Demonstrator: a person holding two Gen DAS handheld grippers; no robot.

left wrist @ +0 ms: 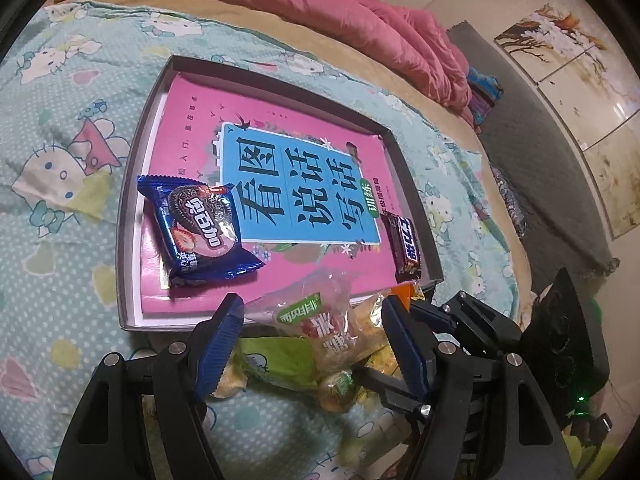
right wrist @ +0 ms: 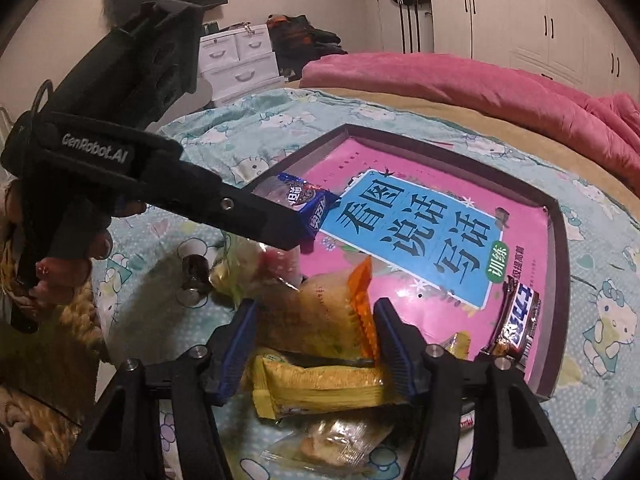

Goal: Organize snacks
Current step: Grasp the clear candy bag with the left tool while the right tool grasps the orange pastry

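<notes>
Right gripper (right wrist: 314, 344): jaws part-spread around the pile, straddling an orange-edged packet (right wrist: 362, 304) and a yellow wrapped snack (right wrist: 320, 390); right pad seemingly at the orange edge, left pad clear of it; no firm squeeze visible, so read as not yet gripping.

Left gripper (left wrist: 314, 344): jaws wide, hovering over a clear bag of sweets (left wrist: 316, 320) that leans on the near rim of the tray; pads apart from the bag on both sides; nothing held.

Loose pile: heaped on the cartoon-print bedspread (left wrist: 60, 240) just short of the tray; green-wrapped sweet (left wrist: 340, 386) low in the heap; a small dark cylinder (right wrist: 196, 276) lying apart to the left, identity unclear.

Tray (left wrist: 132, 184): shallow dark box lined with a pink book (left wrist: 192, 120); already inside, a blue cookie pack (left wrist: 200, 224) at the near left and a brown chocolate bar (left wrist: 406, 244) against the right wall.

Step in hand: likely picking the next snack from the pile for placing in the tray; two placed, most still outside.

Next move calls for: closing on one packet only, not two stacked; lifting clear of the rim; setting down on bare book cover between the two placed items.

Risk: slippery wrappers sliding out of the pads; neighbours dragged along.
</notes>
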